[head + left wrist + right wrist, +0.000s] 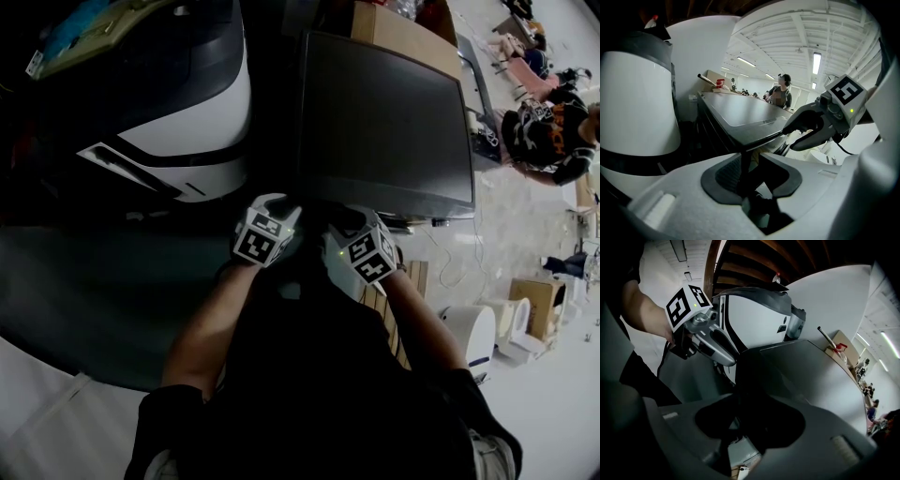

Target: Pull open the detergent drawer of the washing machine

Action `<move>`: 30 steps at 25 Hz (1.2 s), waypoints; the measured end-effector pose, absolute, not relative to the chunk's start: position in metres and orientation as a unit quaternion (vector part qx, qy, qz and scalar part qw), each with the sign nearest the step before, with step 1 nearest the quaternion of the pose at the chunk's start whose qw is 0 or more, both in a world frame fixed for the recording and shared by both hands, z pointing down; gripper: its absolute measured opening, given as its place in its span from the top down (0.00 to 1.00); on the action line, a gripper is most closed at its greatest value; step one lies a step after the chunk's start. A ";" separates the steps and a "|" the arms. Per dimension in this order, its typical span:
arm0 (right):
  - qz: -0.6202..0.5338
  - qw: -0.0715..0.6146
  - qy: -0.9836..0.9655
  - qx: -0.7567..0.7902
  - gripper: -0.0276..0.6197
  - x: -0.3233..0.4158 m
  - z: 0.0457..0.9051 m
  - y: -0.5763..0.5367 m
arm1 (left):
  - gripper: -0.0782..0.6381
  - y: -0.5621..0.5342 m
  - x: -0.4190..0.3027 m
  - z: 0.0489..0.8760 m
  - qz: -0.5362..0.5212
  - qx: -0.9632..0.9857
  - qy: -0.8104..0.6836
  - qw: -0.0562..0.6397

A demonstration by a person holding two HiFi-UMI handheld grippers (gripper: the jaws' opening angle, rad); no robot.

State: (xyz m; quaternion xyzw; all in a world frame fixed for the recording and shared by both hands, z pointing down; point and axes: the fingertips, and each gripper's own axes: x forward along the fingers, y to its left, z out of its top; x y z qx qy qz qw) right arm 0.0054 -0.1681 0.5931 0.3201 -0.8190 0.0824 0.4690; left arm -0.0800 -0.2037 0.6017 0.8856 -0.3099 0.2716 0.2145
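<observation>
left claw [751, 174] and right claw [749, 422] side by side at near edge of washing machine [384, 122]; both wide, its dark edge between jaws, seemingly unclamped

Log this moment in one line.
stage: pre-grasp | left gripper: jaws open around dark grey flat-topped machine near corner | right gripper: jaws open, same corner | drawer: not visible

A steep downward look was taken from the head; the dark machine top [384, 122] was faced closely from its near edge in both gripper views and shared across all 3
</observation>
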 end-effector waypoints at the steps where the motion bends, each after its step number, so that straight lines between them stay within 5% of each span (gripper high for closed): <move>1: 0.084 0.469 -0.819 0.320 0.68 0.005 0.593 -0.168 | 0.72 -0.204 -0.080 0.601 0.272 0.885 -0.311 0.213; 30: 0.087 0.465 -0.826 0.307 0.68 -0.015 0.598 -0.155 | 0.75 -0.193 -0.078 0.602 0.296 0.902 -0.270 0.159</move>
